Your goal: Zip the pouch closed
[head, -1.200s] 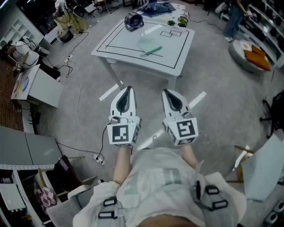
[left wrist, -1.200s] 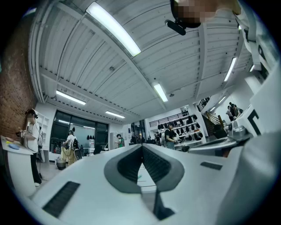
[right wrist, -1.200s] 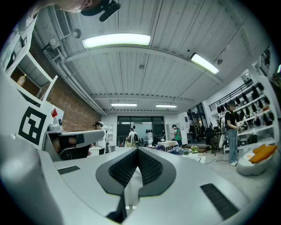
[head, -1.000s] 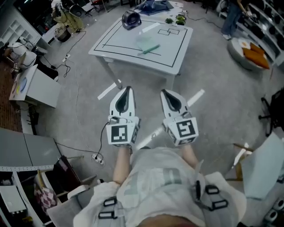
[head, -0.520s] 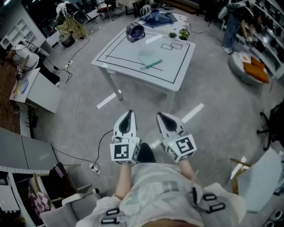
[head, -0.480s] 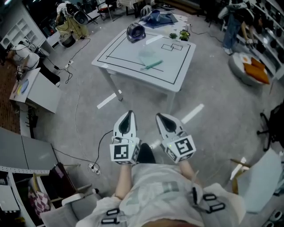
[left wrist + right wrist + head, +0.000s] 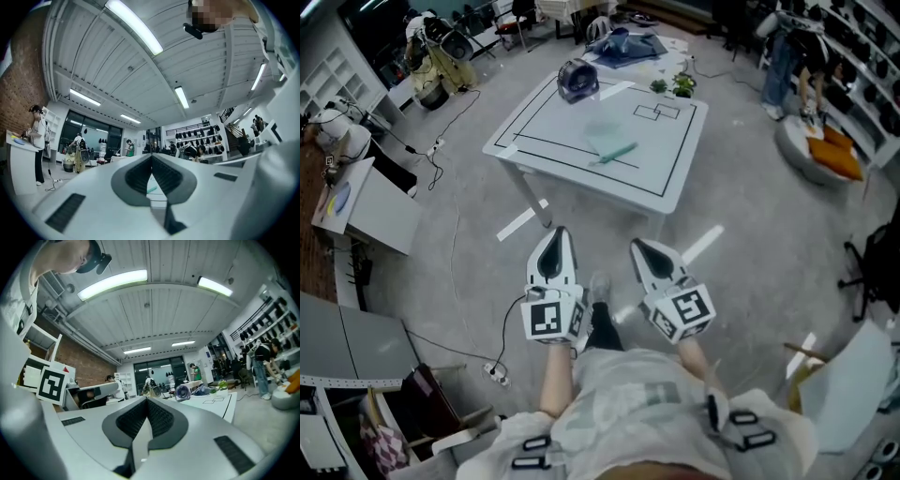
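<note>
A white table (image 7: 553,122) with a black outline taped round its top stands on a grey floor (image 7: 750,216) marked with white tape strips, in a large workshop. The pouch (image 7: 609,147), pale and see-through with a teal strip along one edge, lies near the middle of the table, well apart from both grippers. A dark round object (image 7: 577,80) and two small plants (image 7: 671,86) sit along the far side. The left gripper (image 7: 555,234) and right gripper (image 7: 639,247) are held side by side over the floor, short of the table, each with its jaws pressed together and nothing between them.

Only the head view shows the pouch whole and a cable (image 7: 492,347) on the floor. The left gripper view (image 7: 151,157) adds ceiling lights, a brick wall and racks of dark items; the right gripper view (image 7: 146,401) shows the table edge from low down
</note>
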